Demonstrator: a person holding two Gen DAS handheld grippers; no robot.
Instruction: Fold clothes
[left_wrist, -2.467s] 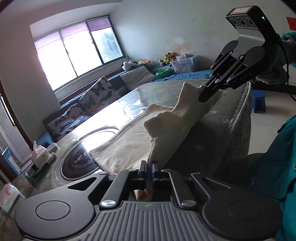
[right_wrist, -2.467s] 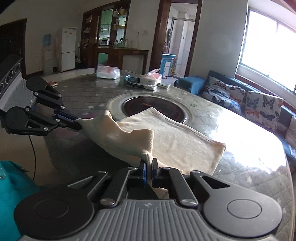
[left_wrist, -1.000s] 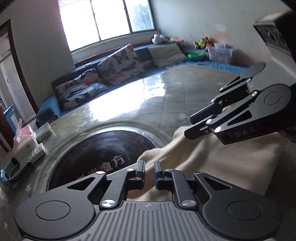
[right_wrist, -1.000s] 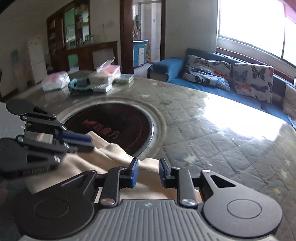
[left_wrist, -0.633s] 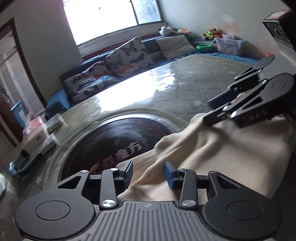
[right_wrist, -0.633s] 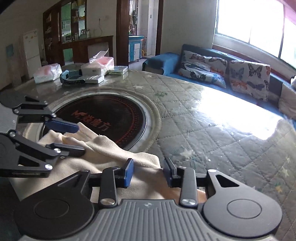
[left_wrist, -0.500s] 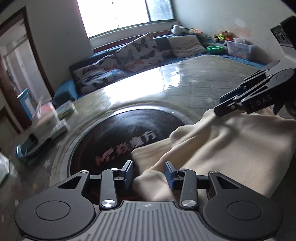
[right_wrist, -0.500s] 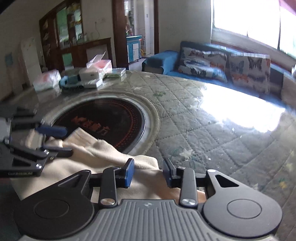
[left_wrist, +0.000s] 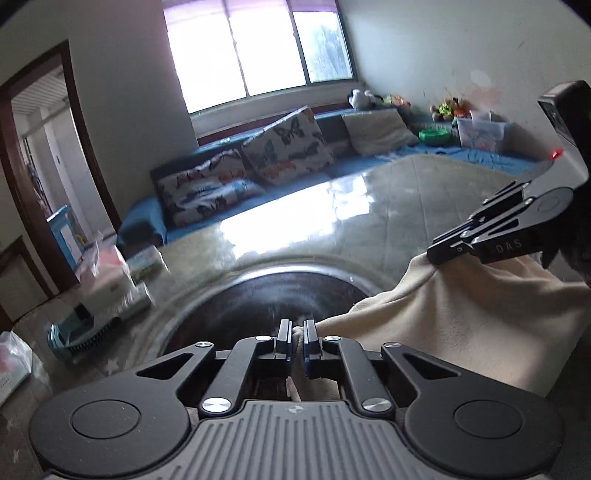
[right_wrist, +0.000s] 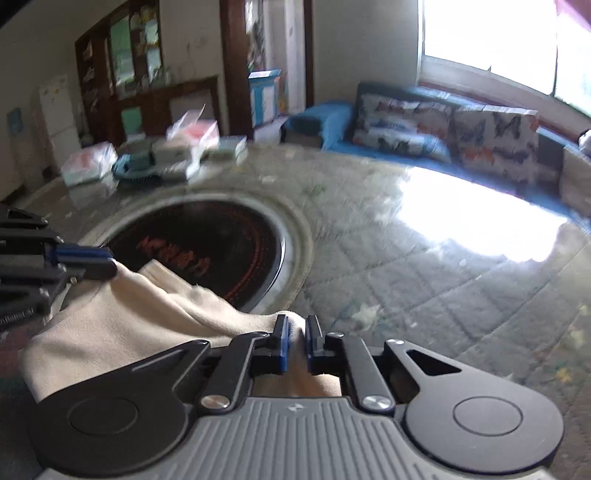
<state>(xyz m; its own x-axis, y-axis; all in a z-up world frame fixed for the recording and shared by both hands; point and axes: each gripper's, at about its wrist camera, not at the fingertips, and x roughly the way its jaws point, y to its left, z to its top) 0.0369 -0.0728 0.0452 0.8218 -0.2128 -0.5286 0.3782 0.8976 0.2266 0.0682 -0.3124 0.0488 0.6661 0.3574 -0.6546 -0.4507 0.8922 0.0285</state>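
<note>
A cream cloth (left_wrist: 461, 325) lies folded on the quilted table cover (right_wrist: 406, 277), its far edge over a round black hotplate (right_wrist: 207, 243). My left gripper (left_wrist: 297, 328) is closing its jaws on the cloth's left far corner, and the blue pads press the fabric. My right gripper (right_wrist: 295, 323) is closing its jaws on the right far corner, with fabric pinched between the pads. In the left wrist view the right gripper (left_wrist: 436, 253) bites the raised cloth edge. In the right wrist view the left gripper (right_wrist: 107, 262) does the same at the left.
Tissue packs and boxes (right_wrist: 184, 147) sit at the table's far left, also visible as boxes (left_wrist: 110, 288) in the left wrist view. A blue sofa with butterfly cushions (left_wrist: 280, 151) runs behind the table under the window. Bare quilted cover stretches to the right.
Half a second ago both grippers stood open around the cloth's far edge. Now both are shut on it, and the pinched corners are lifted slightly. The left gripper has risen a little.
</note>
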